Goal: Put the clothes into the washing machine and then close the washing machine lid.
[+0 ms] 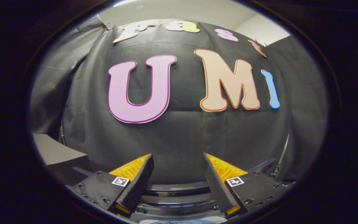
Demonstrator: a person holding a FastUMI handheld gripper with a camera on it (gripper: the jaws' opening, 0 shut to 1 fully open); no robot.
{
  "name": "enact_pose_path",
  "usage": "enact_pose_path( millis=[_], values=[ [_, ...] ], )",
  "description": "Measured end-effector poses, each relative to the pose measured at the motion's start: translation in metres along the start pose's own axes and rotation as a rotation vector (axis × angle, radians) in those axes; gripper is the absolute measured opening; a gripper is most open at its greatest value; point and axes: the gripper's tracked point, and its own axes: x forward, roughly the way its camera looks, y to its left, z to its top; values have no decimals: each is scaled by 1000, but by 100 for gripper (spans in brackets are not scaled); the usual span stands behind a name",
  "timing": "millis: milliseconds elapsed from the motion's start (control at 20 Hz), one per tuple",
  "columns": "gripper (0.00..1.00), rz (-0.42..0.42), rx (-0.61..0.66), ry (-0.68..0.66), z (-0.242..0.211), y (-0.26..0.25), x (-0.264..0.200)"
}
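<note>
Gripper: fingers spread wide, holding nothing. Washing machine: curved, glossy dark rim (partly hidden) running crosswise low between the fingers. Black cloth wall beyond.

Washing machine, dark curved glossy rim, low between and beyond the spread fingers, little else discernible

You face the black cloth wall; above it a pale wall shows, and a grey surface, possibly a tabletop.
</note>
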Motion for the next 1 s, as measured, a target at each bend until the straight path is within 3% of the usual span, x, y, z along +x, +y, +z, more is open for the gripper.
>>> enact_pose_path(
  millis=[1000],
  values=[
    [96, -46, -19, 70, -9, -4, -36]
  ],
)
